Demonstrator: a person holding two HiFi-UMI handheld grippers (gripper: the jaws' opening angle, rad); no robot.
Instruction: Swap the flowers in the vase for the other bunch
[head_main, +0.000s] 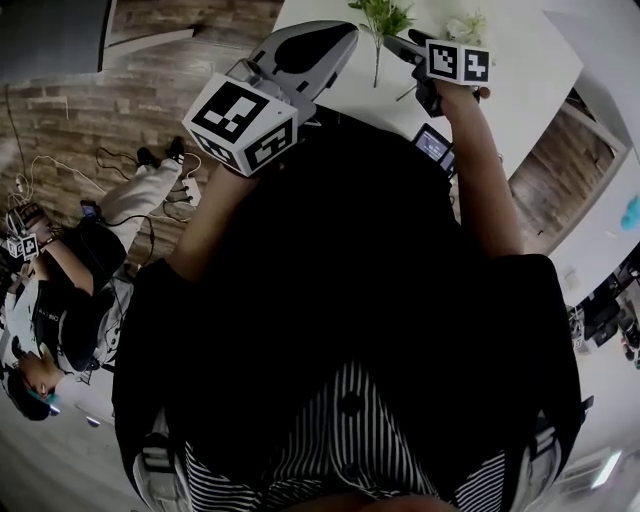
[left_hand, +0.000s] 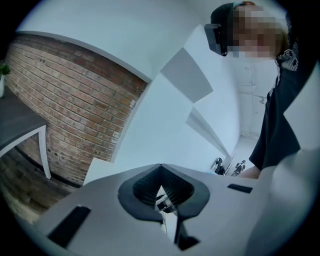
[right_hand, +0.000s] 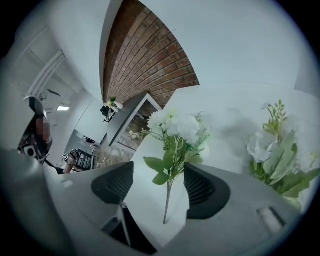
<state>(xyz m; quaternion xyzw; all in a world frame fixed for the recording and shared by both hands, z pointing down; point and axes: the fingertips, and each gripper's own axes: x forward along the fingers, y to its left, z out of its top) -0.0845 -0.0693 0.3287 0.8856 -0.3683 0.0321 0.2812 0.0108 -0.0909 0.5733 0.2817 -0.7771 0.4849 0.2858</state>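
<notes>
Nearest the head camera is the wearer's black top (head_main: 350, 300), matte and shapeless, with a striped fabric (head_main: 340, 450) below it. Out from it reaches the left gripper (left_hand: 161, 169), a smooth pale-grey plastic shell carrying a cube (head_main: 243, 122) printed with black-and-white square markers. Its ribbed black rubber pads meet at the tips, drawing a spade-shaped outline, and nothing sits between them.

The right gripper (right_hand: 159, 172) has its jaws well apart. Its dark ribbed pads stand either side of the thin, wiry stem (right_hand: 166, 205) of the loose bunch (right_hand: 177, 127), and neither pad touches it (ruffled white blooms, saw-edged green leaves). That bunch rests on the smooth white table (head_main: 520, 70), stem end towards the gripper.

Just beyond the right jaw is the second bunch (right_hand: 275, 150), with paler petals and long blade-like leaves. Its base is hidden behind the gripper's shell.

Farther off run a rough red brick wall (right_hand: 150, 60) and a wood-plank floor (head_main: 80, 110), where another person (head_main: 60, 290) sits among thin cables.
</notes>
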